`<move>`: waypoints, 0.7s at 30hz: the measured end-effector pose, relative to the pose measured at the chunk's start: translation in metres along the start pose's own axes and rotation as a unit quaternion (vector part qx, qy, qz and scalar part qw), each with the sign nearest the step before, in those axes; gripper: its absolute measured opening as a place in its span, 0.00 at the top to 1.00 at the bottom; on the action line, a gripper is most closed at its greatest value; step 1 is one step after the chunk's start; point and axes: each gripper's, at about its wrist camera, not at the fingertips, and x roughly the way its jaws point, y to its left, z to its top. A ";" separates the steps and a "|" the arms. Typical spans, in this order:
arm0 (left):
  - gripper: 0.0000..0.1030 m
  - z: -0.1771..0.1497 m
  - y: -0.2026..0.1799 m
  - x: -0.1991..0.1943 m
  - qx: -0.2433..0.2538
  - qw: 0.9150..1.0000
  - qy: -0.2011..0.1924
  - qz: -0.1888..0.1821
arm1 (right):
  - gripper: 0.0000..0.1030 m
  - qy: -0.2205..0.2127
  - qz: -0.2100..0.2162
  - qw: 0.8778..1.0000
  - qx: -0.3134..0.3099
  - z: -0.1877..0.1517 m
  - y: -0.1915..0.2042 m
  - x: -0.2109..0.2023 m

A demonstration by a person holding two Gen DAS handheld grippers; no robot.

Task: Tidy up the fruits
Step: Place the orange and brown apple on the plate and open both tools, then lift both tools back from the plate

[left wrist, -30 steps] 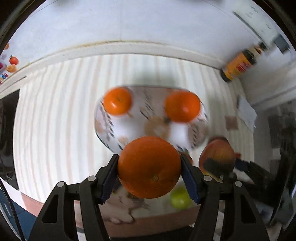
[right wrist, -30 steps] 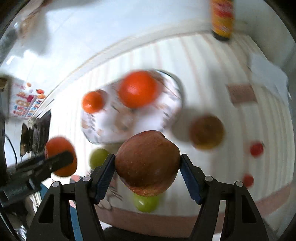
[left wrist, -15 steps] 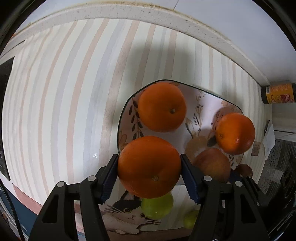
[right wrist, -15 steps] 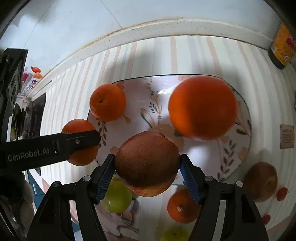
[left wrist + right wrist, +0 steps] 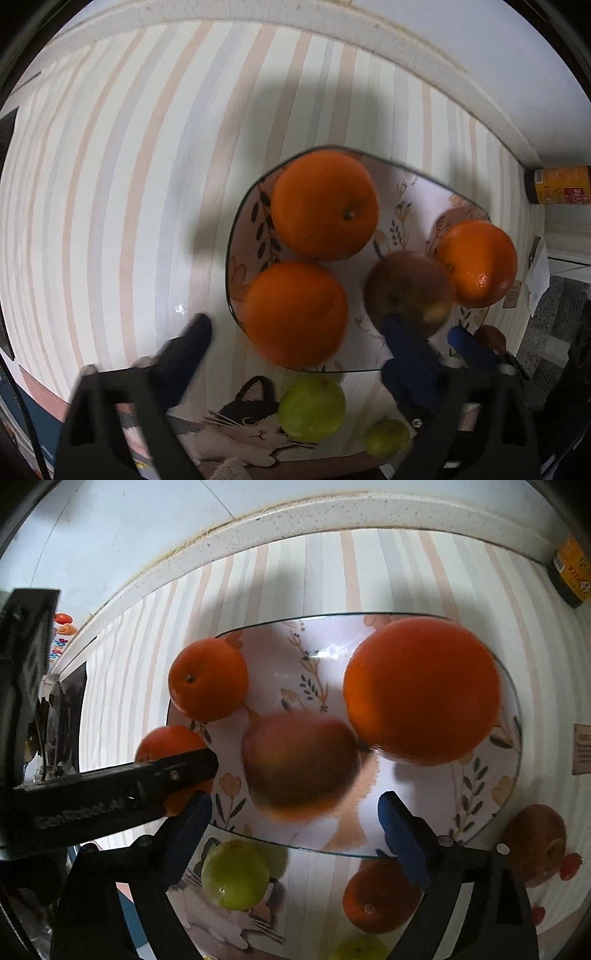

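A floral plate [image 5: 413,195] [image 5: 280,642] sits on the striped cloth. In the left wrist view it holds three oranges [image 5: 325,206], [image 5: 295,314], [image 5: 478,264] and a reddish apple [image 5: 406,288]. My left gripper [image 5: 295,328] is open, its jaws wide apart around the blurred near orange. My right gripper [image 5: 295,805] is open just behind the blurred apple [image 5: 301,760], which lies on the plate between a small orange [image 5: 208,679] and a big orange [image 5: 421,690]. The left gripper's finger [image 5: 147,782] crosses the right wrist view over another orange [image 5: 166,740].
Off the plate near the front edge lie green limes [image 5: 312,410] [image 5: 388,439] [image 5: 234,875], an orange [image 5: 380,897], a brown apple [image 5: 533,842] and small red fruits [image 5: 570,860]. A cat-print mat [image 5: 255,432] lies under them. A yellow-labelled bottle [image 5: 561,184] stands at the back right.
Both grippers have opened. The left one let go of its orange and the right one let go of its apple; both fruits now lie on the plate, still blurred.
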 end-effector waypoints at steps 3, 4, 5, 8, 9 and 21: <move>0.06 -0.002 -0.002 -0.010 0.003 1.000 -0.010 -0.003 | 0.09 -0.002 -0.019 1.000 0.003 -0.003 -0.005 -0.011; 0.06 -0.002 -0.002 -0.012 0.004 1.000 -0.012 -0.003 | 0.09 -0.002 -0.027 1.000 0.003 -0.004 -0.008 -0.015; 0.06 -0.003 -0.003 -0.015 0.005 1.000 -0.016 -0.002 | 0.09 -0.004 -0.037 0.999 0.004 -0.005 -0.010 -0.019; 0.06 -0.012 -0.007 -0.027 0.020 0.999 -0.038 0.020 | 0.09 -0.015 -0.061 0.998 0.006 -0.010 -0.016 -0.033; 0.06 -0.016 -0.009 -0.033 0.027 0.998 -0.050 0.033 | 0.09 -0.018 -0.066 0.998 0.006 -0.011 -0.017 -0.037; 0.06 -0.075 -0.017 -0.088 0.060 0.985 -0.139 0.083 | 0.07 -0.056 -0.102 0.993 0.001 -0.046 -0.023 -0.090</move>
